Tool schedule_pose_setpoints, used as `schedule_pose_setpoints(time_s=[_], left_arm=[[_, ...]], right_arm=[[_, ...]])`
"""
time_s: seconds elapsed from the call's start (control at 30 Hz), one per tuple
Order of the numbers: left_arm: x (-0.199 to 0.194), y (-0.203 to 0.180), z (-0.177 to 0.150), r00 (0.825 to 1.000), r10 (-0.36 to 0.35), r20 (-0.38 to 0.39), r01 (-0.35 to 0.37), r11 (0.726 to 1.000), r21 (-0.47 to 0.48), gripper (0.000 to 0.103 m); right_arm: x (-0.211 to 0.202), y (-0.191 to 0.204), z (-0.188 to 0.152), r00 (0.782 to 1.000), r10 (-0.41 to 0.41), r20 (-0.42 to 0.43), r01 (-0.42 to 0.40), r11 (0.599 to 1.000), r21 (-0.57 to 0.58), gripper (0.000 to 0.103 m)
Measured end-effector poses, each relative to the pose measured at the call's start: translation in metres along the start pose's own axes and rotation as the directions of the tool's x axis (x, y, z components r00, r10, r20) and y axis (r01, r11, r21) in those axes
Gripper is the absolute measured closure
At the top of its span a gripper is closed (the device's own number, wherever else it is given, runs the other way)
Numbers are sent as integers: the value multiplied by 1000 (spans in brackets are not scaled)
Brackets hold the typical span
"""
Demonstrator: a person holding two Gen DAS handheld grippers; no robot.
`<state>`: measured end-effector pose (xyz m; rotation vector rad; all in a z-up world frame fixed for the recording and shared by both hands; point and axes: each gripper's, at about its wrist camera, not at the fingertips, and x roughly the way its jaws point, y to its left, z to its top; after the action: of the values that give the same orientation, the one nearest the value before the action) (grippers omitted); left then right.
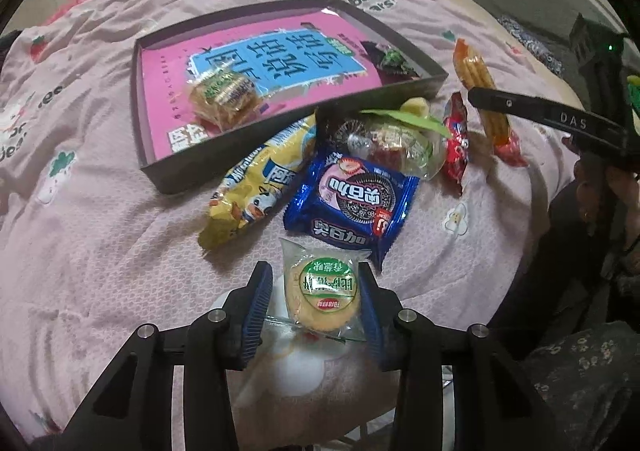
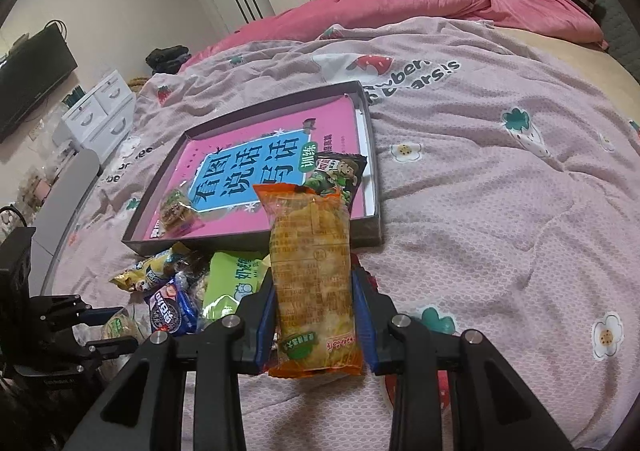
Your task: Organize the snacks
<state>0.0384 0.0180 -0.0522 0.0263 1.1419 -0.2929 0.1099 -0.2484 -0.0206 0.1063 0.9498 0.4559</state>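
My left gripper (image 1: 316,291) has its jaws around a round biscuit in a clear wrapper with a green label (image 1: 324,291), low over the bedspread; whether the pads press it is unclear. My right gripper (image 2: 314,303) is shut on a long orange packet of crackers (image 2: 312,275), held up in front of the dark tray (image 2: 376,227); the packet also shows in the left wrist view (image 1: 480,91). The tray (image 1: 224,155) holds a pink book, a wrapped cracker pack (image 1: 224,95) and a dark green-printed packet (image 2: 336,175). A blue Oreo-style packet (image 1: 352,203) and a yellow packet (image 1: 256,187) lie before the tray.
More snacks lie by the tray's near edge: a red packet (image 1: 456,135), a clear-wrapped sweet (image 1: 392,143), a green packet (image 2: 232,283). Folded pink duvet (image 2: 440,7) at the bed's far side. White drawers (image 2: 100,111) and a TV (image 2: 28,79) stand left.
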Motion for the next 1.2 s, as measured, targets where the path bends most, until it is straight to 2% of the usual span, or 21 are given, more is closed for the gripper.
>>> schedule_pose_setpoints(time_s=[0.43,0.73,1.2], left_arm=[[-38,3,14,988,6,154,3,998,-62,60],[-49,16,22,977,27,210,1,991,-134,60],[-60,14,39,960,34,279,17,984,-179,60]], right_arm=[[-15,11,4,996,58,67,-55,998,-35,68],[-20,23,7,990,104,90,-97,992,-75,68],[-29,32,13,978,146,147,-131,986,-104,68]])
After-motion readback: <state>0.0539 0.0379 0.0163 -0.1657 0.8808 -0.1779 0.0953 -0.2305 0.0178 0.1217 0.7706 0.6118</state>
